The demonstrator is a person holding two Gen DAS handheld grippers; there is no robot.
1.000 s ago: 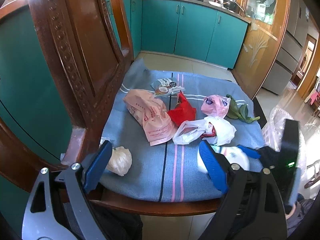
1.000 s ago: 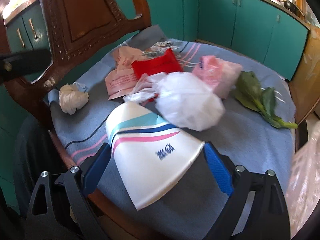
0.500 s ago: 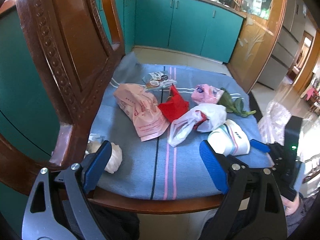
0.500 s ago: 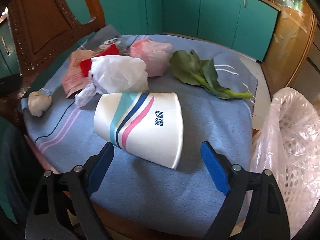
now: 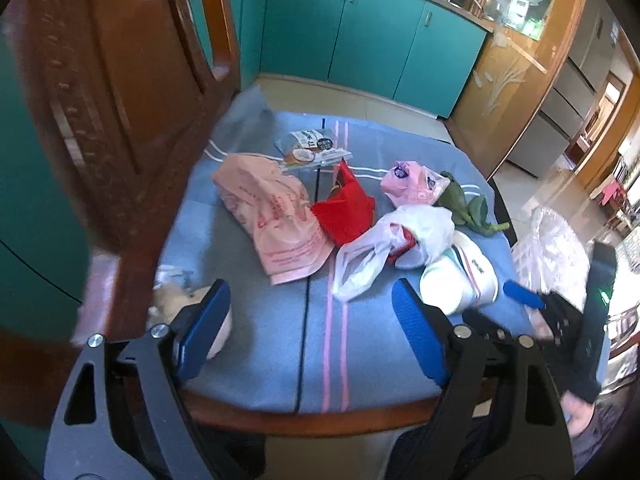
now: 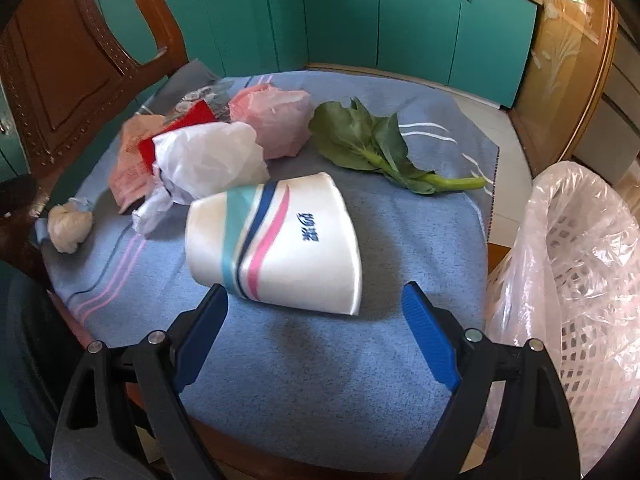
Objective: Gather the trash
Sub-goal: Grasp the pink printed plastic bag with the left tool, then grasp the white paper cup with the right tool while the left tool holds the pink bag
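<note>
Both grippers have edged closer; right gripper point(image 6: 314, 342) gapes empty before the light, crushable paper cup point(image 6: 276, 242) near the chair's front edge, left gripper point(image 5: 308, 330) closing empty; grip its sides gently.

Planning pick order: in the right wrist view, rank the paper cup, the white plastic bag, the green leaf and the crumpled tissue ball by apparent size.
1. Paper cup, though nearest the camera
2. White plastic bag and green leaf: too alike to rank
3. Crumpled tissue ball

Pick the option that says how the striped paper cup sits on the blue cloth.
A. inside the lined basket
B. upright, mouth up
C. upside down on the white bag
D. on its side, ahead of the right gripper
D: the striped paper cup lies on its side on the blue cloth, just ahead of the open right gripper, outside the lined basket.
</note>
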